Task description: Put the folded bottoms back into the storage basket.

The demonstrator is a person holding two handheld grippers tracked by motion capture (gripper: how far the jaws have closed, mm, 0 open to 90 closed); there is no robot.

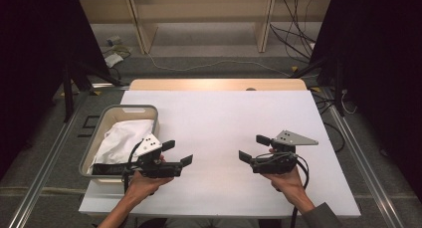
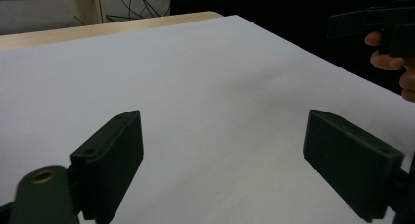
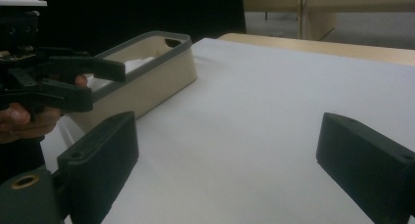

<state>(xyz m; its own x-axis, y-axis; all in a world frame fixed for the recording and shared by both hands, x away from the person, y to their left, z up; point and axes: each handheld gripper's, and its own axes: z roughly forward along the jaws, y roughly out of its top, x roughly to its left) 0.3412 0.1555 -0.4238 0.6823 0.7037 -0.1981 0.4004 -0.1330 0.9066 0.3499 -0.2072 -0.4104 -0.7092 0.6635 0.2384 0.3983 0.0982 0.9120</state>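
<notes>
I held my left gripper (image 1: 177, 154) low over the near left part of the white table (image 1: 224, 123), its jaws spread wide with nothing between them. My right gripper (image 1: 253, 149) sat across from it on the near right side, jaws likewise spread and empty, the two pointing inward toward each other and well apart. Bare white surface lay between them, and nothing stood in the way there.

Just beside my left hand (image 1: 142, 183), at the table's left edge, stood a beige bin (image 1: 124, 110) with a grey rim. A white cloth (image 1: 122, 138) lay crumpled inside it, and a dark strip with lettering I could not read crossed the bin's near end. From the right gripper view the bin's long wall (image 3: 147, 87) rose behind my left gripper (image 3: 93, 82), with a bit of the cloth (image 3: 134, 63) showing over the rim.

Beyond the table's far edge ran a pale wooden strip (image 1: 219, 84), then grey floor with loose cables (image 1: 199, 66) and the legs of a wooden frame (image 1: 142, 31). Dark curtains closed in both sides.
</notes>
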